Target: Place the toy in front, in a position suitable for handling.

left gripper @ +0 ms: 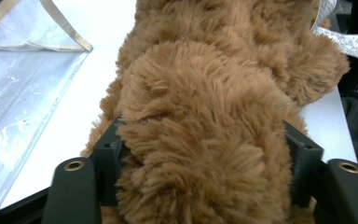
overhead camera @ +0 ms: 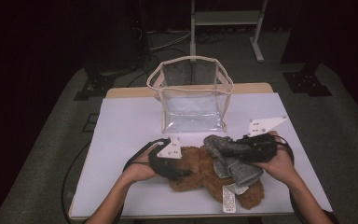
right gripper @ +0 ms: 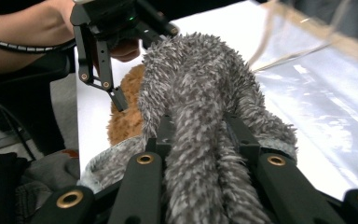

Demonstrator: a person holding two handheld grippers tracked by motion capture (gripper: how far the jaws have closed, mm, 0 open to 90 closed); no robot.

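Table (overhead camera: 121, 112) under a white sheet, wood edge showing at the far side; grey carpet around it, dark room, a pale metal stand (overhead camera: 226, 23) behind and cables on the floor. Clear bag (overhead camera: 191, 93) with beige trim stands open at the far middle of the sheet. In front of it, near my edge, lies the brown plush (overhead camera: 200, 170), a grey fuzzy cloth (overhead camera: 230, 161) draped over its right part, a white tag (overhead camera: 229, 199) sticking out toward me. Both forearms come in from the bottom, hands low over the toy, well apart from the bag. My left gripper (overhead camera: 179, 173) lies level, pointing right into the plush; in the left gripper view its jaws sit either side of a thick roll of brown fur (left gripper: 200, 140), pads pressed into it, half closed and holding. My right gripper (overhead camera: 240, 150) points left across the toy; in the right gripper view (right gripper: 200, 135) its jaws are narrow, pinching a fold of the grey cloth (right gripper: 200, 93) that rises between them.
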